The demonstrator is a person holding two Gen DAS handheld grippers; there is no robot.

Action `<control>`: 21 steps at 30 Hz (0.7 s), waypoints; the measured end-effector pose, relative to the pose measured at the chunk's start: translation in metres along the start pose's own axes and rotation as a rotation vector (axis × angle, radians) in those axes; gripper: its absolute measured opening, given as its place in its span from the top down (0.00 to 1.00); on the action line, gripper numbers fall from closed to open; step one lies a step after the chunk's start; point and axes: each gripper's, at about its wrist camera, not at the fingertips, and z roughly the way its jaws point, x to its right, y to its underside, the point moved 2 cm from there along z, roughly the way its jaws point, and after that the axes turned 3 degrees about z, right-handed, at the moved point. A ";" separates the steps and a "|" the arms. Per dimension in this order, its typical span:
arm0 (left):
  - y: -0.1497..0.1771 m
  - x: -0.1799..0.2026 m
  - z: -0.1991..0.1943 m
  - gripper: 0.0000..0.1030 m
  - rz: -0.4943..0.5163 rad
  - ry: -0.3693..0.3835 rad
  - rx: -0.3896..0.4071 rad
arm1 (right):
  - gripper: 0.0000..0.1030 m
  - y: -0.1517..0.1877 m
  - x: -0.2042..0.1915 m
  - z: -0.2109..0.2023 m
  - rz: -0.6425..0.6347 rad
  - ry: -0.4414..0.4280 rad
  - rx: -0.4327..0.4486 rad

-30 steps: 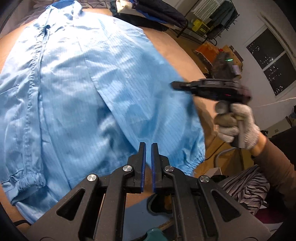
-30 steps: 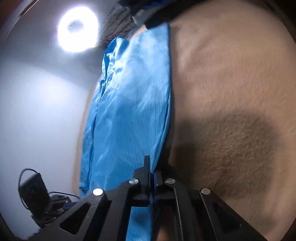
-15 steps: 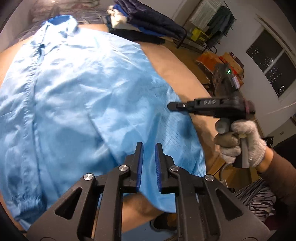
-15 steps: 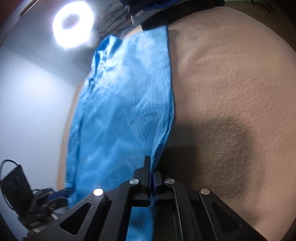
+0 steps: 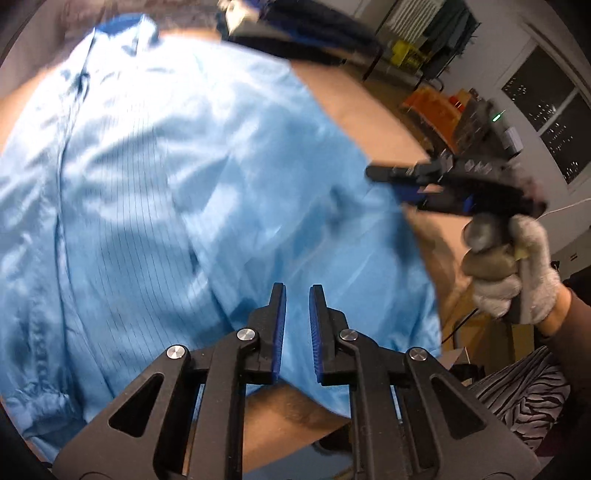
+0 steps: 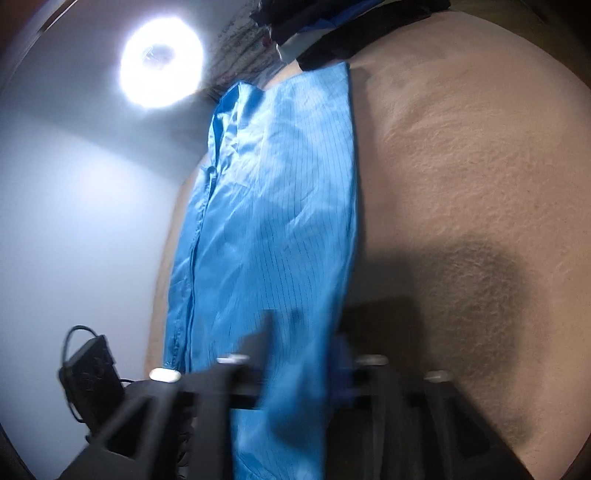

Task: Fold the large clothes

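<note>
Over the near hem of the blue coat, in the left wrist view, the left tongs hang with the jaws only a narrow slit apart and nothing between the blue pads; cloth lies just beyond and beneath the tips. The coat is spread flat on the tan fleece-covered surface, collar at the far end, hem and gathered cuff at the near end, so its long axis runs straight away from these tongs. Off to the right, a gloved hand carries the right tongs right at the coat's folded right edge.

In the right wrist view, it's blurred, but the right tongs are opening this instant, and the coat's edge still runs between the two jaws without being pinched. The long fold line stretches from these tongs up to the collar, with bare fleece to its right. My read: the right hand is letting go of that edge, and the left tongs are the nearer pair to the hem for the coming lengthwise fold.

The surface is soft and napped, likely to drag on slick cloth. Around it are a pile of dark garments at the far end, a ring light on the pale wall, and a dark window.
</note>
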 end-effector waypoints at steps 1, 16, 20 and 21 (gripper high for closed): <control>-0.001 0.000 0.000 0.90 0.006 -0.006 0.007 | 0.53 0.002 0.003 -0.001 0.006 -0.003 0.000; -0.005 -0.022 -0.011 0.90 -0.139 0.048 -0.009 | 1.00 0.002 -0.053 0.015 -0.162 0.159 -0.019; -0.015 -0.036 -0.072 0.89 -0.164 0.058 0.106 | 1.00 0.003 -0.078 0.017 -0.245 0.211 -0.007; -0.017 -0.043 -0.088 0.89 -0.172 0.043 0.143 | 1.00 0.003 -0.083 0.017 -0.259 0.218 -0.003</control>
